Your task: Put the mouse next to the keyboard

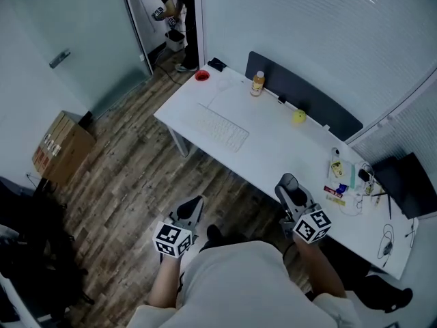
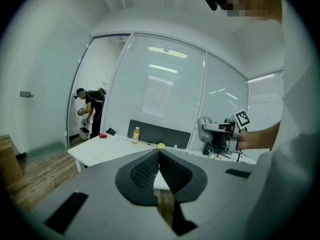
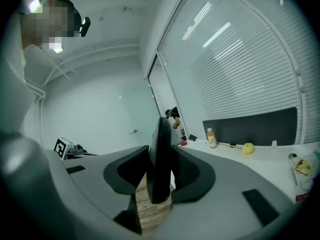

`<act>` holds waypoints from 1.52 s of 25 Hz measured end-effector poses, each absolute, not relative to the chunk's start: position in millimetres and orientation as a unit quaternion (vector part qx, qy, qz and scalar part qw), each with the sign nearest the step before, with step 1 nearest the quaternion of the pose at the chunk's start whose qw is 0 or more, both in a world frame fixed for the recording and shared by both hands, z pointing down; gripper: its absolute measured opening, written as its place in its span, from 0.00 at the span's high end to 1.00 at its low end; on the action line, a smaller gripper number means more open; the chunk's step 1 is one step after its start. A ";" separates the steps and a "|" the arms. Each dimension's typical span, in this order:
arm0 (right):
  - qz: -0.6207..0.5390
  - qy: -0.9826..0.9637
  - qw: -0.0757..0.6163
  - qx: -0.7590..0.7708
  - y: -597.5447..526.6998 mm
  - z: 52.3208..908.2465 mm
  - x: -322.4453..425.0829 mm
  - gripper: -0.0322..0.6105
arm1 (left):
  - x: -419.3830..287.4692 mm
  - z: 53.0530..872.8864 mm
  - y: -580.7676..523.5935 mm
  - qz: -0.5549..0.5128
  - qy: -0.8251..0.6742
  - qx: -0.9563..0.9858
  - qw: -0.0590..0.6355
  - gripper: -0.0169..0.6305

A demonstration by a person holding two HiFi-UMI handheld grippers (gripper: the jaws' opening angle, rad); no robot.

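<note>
Since our right gripper [image 1: 291, 191] is clamped on the black mouse [image 3: 159, 159] over the near edge of the desk [image 1: 273, 152], the white keyboard [image 1: 222, 130] lies forward and to its left, angled diagonally. Our left gripper [image 1: 192, 210] is pinched shut, empty, short of the desk.

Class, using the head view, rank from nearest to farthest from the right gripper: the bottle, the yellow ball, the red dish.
1. yellow ball, against the dark divider, rightmost of the three.
2. bottle, further left along the back edge.
3. red dish, at the desk far left corner.
</note>
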State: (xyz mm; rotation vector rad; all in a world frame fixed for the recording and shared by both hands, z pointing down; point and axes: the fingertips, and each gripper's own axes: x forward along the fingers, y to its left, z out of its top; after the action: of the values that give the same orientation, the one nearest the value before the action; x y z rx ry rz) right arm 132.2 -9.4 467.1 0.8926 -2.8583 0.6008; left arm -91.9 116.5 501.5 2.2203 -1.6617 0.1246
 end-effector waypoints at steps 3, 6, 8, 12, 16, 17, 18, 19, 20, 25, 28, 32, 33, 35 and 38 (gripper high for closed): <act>0.195 -0.932 0.044 0.302 -11.1 468.3 123.3 0.71 | -107.8 507.5 113.8 0.044 -0.582 0.790 0.185 0.95; 0.198 -0.928 0.048 0.312 -11.9 469.9 117.3 0.71 | -117.6 511.0 112.2 0.043 -0.576 0.794 0.189 0.95; 0.200 -0.924 0.047 0.323 -14.2 470.0 114.8 0.71 | -122.4 512.7 108.9 0.044 -0.571 0.797 0.191 0.95; 0.209 -0.918 0.041 0.334 -18.9 470.6 110.2 0.71 | -130.7 515.5 99.3 0.040 -0.567 0.799 0.197 0.95; 0.212 -0.915 0.044 0.340 -27.8 474.4 111.4 0.71 | -130.7 515.8 83.7 0.040 -0.561 0.803 0.195 0.95; 0.213 -0.914 0.044 0.342 -31.3 476.4 112.1 0.71 | -130.7 516.9 79.9 0.042 -0.560 0.804 0.196 0.95; 0.214 -0.913 0.043 0.344 -35.2 478.6 112.3 0.71 | -131.3 518.4 76.5 0.044 -0.560 0.804 0.196 0.95; 0.215 -0.913 0.042 0.344 -39.6 480.6 111.8 0.71 | -132.4 519.8 73.2 0.046 -0.561 0.803 0.198 0.95; 0.216 -0.913 0.041 0.344 -44.8 482.2 110.5 0.71 | -133.8 520.9 69.6 0.048 -0.562 0.801 0.199 0.95; 0.228 -0.913 0.037 0.336 -76.6 490.5 97.5 0.71 | -139.7 522.0 45.6 0.052 -0.570 0.795 0.200 0.95; 0.236 -0.913 0.041 0.329 -97.4 498.2 86.5 0.71 | -143.3 523.8 26.4 0.056 -0.571 0.793 0.204 0.95; 0.252 -0.912 0.049 0.320 -126.2 511.7 76.5 0.71 | -144.2 527.0 -4.9 0.059 -0.570 0.792 0.210 0.95; 0.256 -0.911 0.052 0.319 -133.6 515.7 74.5 0.71 | -144.4 528.1 -12.9 0.060 -0.569 0.792 0.211 0.95; 0.264 -0.909 0.058 0.316 -148.5 524.8 70.9 0.71 | -144.9 531.1 -28.6 0.062 -0.568 0.792 0.213 0.95; 0.282 -0.904 0.063 0.314 -172.0 540.7 65.0 0.71 | -145.9 536.8 -52.1 0.067 -0.568 0.792 0.215 0.95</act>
State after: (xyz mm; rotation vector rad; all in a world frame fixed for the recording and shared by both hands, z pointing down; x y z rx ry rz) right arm 65.0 -172.0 540.7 0.9499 -2.7323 0.8536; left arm -145.9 -52.1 536.8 2.1951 -1.5735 0.1864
